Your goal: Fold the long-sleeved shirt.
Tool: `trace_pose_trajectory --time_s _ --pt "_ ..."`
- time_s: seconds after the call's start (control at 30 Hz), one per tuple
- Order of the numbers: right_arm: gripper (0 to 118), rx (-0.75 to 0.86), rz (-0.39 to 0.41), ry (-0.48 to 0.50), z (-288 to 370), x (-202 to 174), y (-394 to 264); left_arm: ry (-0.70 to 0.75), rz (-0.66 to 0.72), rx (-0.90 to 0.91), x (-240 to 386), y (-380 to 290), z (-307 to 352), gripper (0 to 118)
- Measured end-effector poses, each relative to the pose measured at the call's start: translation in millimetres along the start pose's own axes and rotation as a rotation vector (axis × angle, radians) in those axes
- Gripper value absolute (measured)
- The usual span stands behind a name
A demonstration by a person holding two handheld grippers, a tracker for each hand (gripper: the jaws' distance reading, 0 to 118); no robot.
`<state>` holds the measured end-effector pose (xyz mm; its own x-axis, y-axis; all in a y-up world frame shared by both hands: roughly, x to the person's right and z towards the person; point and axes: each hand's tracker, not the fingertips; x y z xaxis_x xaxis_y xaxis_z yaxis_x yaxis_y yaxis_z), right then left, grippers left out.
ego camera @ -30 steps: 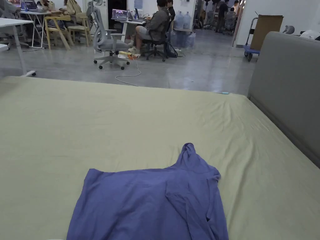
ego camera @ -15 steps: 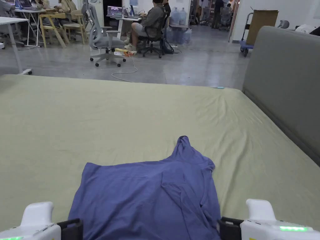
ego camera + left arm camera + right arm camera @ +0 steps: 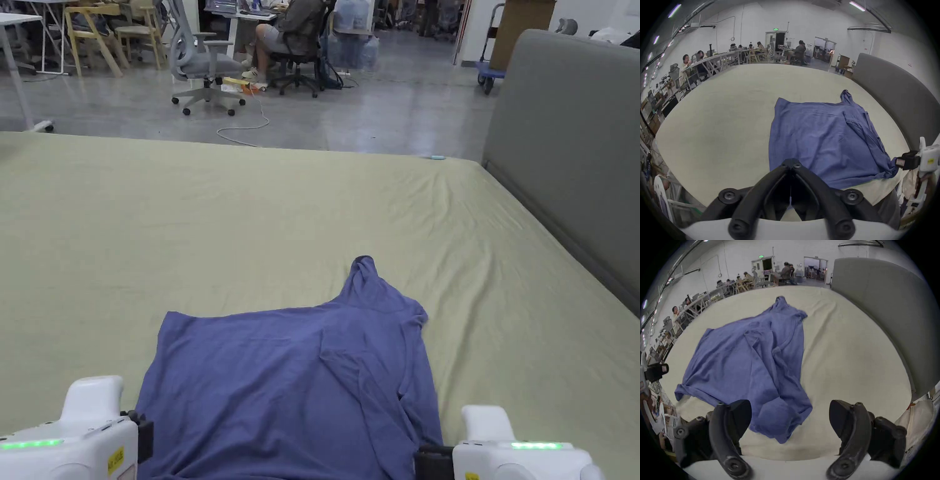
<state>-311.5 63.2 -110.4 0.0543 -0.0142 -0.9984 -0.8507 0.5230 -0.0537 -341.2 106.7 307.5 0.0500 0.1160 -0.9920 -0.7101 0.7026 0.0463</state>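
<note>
Just ahead of my right gripper (image 3: 790, 417), whose jaws stand wide apart, the blue long-sleeved shirt (image 3: 743, 363) lies rumpled on the bed (image 3: 843, 353). My left gripper (image 3: 791, 164) is closed at its near-left hem, pinching no cloth that I can see. Bunched sleeves may fold in crooked.

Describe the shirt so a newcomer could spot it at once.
A wide bed with a pale green sheet spans the head view, a grey headboard along its right side. Near its front edge lies the shirt, spread and creased. It is the one blue-purple thing on the sheet, with a narrow part pointing away.
</note>
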Motion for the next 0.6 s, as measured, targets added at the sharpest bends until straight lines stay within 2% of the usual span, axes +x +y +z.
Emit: trace_pose_trajectory --time_s 0.07,0.1,0.17,0.2,0.23,0.27,0.3,0.33,0.4,0.43,0.53,0.6 --pt "90 -0.032 -0.015 0.020 -14 0 -3 -0.001 -0.011 -0.002 1 9 -10 0" --pt "77 -0.040 -0.017 0.020 -22 1 -3 -0.005 -0.011 -0.006 2 16 -17 0" --pt "16 -0.030 -0.024 0.004 -32 -3 -5 -0.026 -0.011 -0.009 1 31 -31 0" --pt "9 -0.029 -0.032 -0.006 -37 -2 -5 -0.035 -0.005 -0.009 -3 40 -44 0" --pt "8 -0.019 -0.036 -0.024 -39 -2 -6 -0.037 -0.004 -0.005 -6 51 -55 6" --pt "8 -0.020 -0.037 -0.013 -39 -3 -7 -0.031 -0.006 0.000 -8 62 -65 29" --pt "8 -0.021 -0.037 -0.007 -39 -2 -6 -0.016 -0.013 0.014 -11 74 -78 67" --pt "8 -0.021 -0.038 -0.010 -40 -1 -6 -0.005 -0.024 0.016 -15 86 -94 113" --pt "8 -0.027 -0.038 -0.004 -39 0 -4 0.050 -0.057 -0.013 -24 110 -136 118" --pt "8 -0.029 -0.040 -0.001 -39 1 -4 0.066 -0.077 0.052 -27 123 -152 118" --pt "8 -0.039 -0.044 0.005 -40 2 -2 0.175 -0.127 -0.067 -26 141 -200 118" --pt "8 -0.044 -0.042 0.004 -41 1 -2 0.173 -0.144 -0.125 -30 149 -229 118"
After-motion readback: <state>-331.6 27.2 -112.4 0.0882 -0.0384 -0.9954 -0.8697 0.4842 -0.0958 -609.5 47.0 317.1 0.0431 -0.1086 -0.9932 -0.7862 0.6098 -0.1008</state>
